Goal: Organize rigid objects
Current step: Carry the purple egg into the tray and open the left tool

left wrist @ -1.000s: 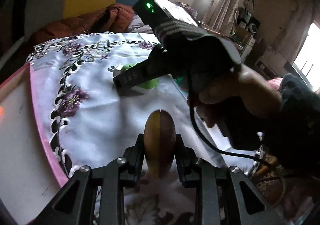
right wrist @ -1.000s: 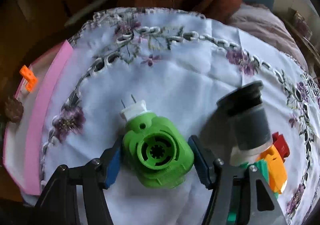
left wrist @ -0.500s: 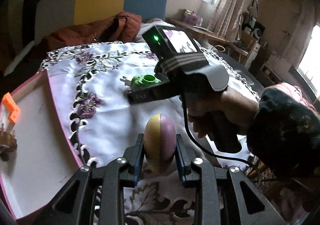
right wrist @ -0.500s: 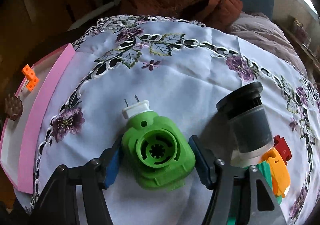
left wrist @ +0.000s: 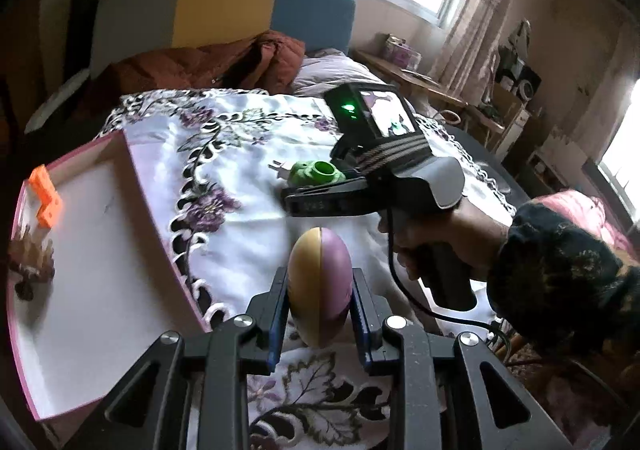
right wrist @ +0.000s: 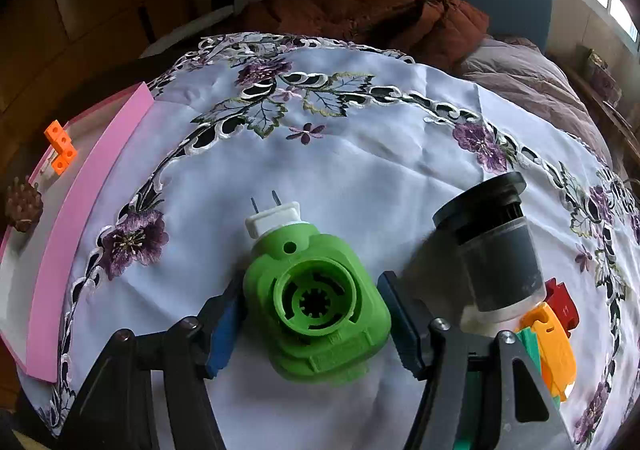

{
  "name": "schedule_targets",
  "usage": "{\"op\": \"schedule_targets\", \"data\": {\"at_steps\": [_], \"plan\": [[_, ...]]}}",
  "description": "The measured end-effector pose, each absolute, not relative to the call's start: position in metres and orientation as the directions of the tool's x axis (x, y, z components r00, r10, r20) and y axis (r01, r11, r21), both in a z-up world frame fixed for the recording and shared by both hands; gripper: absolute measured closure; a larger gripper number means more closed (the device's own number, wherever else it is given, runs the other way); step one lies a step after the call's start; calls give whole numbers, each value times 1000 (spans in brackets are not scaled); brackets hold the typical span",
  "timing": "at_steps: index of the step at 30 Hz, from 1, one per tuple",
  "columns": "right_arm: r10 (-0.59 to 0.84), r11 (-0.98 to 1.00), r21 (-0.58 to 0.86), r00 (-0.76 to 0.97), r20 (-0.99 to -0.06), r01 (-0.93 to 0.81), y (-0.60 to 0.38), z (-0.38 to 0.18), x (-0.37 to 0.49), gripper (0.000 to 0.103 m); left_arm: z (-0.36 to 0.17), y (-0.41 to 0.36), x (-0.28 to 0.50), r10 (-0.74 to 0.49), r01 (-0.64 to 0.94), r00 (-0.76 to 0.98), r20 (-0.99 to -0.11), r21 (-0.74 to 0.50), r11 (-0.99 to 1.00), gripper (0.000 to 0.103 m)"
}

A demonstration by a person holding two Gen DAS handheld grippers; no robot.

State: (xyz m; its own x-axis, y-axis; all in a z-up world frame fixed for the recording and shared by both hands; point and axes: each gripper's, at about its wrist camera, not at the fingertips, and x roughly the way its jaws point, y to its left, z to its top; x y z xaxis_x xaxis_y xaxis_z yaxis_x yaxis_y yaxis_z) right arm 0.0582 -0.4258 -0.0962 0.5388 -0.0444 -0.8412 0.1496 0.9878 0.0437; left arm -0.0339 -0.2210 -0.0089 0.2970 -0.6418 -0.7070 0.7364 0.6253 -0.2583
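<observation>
My left gripper point(left wrist: 319, 302) is shut on a yellow and purple egg-shaped toy point(left wrist: 320, 282) and holds it above the embroidered tablecloth, just right of the pink-rimmed tray point(left wrist: 160, 234). My right gripper point(right wrist: 310, 314) is open, its jaws on either side of a green plug-in device point(right wrist: 316, 298) with a white two-pin plug that lies on the cloth; the left pad is close to the device. In the left wrist view the right gripper point(left wrist: 320, 198) and the green device point(left wrist: 316, 172) lie ahead.
The tray holds an orange block point(left wrist: 46, 196) point(right wrist: 60, 148) and a brown pine cone point(right wrist: 24, 204). A black-capped jar point(right wrist: 494, 246) lies right of the green device, beside red point(right wrist: 562, 306), orange point(right wrist: 554, 346) and green clips. A sofa with brown clothing stands behind the table.
My left gripper has pulled back and swung left with the egg toy, so the tray fills more of its view. My right gripper has stayed around the green device.
</observation>
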Motion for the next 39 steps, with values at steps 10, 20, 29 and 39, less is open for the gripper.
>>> {"op": "schedule_targets", "data": {"at_steps": [10,20,29,39], "plan": [[-50,989,33,543,-838,142,-425,-96,59,38,6,-153,8,-644,594,366,-672,-364,717,74],[-58,989,23,537,-842,143,-424,-95,59,38,-14,-120,95,-568,442,400,-719,-391,807,74],[-63,991,11,528,-847,136,-422,-95,62,39,-43,-144,173,-452,416,416,-789,-276,866,74],[-59,992,11,531,-845,128,-422,-95,64,39,-44,-138,206,-369,365,469,-803,-205,908,60]]}}
